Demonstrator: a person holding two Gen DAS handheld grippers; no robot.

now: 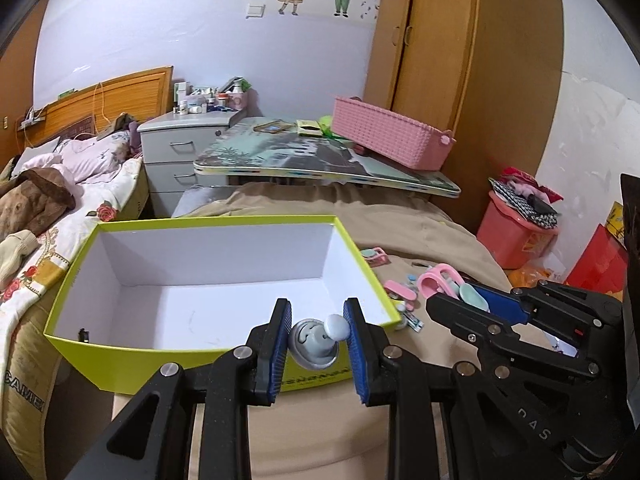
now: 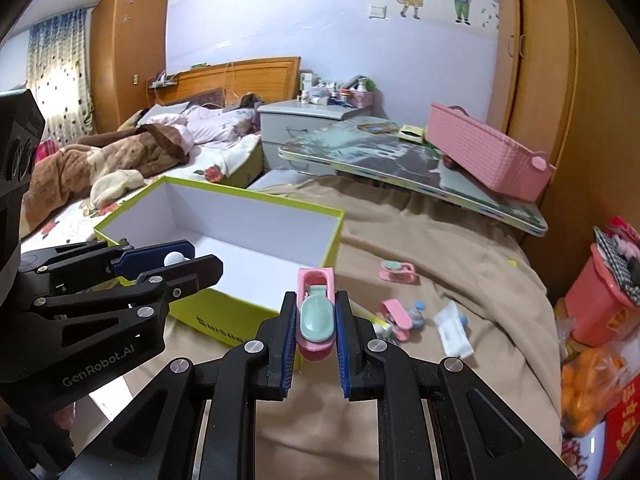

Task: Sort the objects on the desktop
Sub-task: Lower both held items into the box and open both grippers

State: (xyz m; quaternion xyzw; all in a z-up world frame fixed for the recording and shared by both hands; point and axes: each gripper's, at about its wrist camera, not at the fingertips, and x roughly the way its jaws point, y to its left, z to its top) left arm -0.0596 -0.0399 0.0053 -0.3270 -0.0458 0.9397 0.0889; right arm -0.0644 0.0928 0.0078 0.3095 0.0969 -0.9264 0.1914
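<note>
Bedroom clutter, tan blanket (image 2: 440, 248) spread over the work surface. Your left tool (image 1: 318, 338) is clenched on a grey-white knobbed piece (image 1: 316, 344) at bottom centre, just over the near rim of the open lime-green box (image 1: 224, 280). Your right tool (image 2: 316, 320) is grasping a pink-and-mint clip (image 2: 316, 312) near the box's corner. More pink clips (image 2: 398, 272) and a white packet (image 2: 452, 332) lie loose on the blanket, centre right.
</note>
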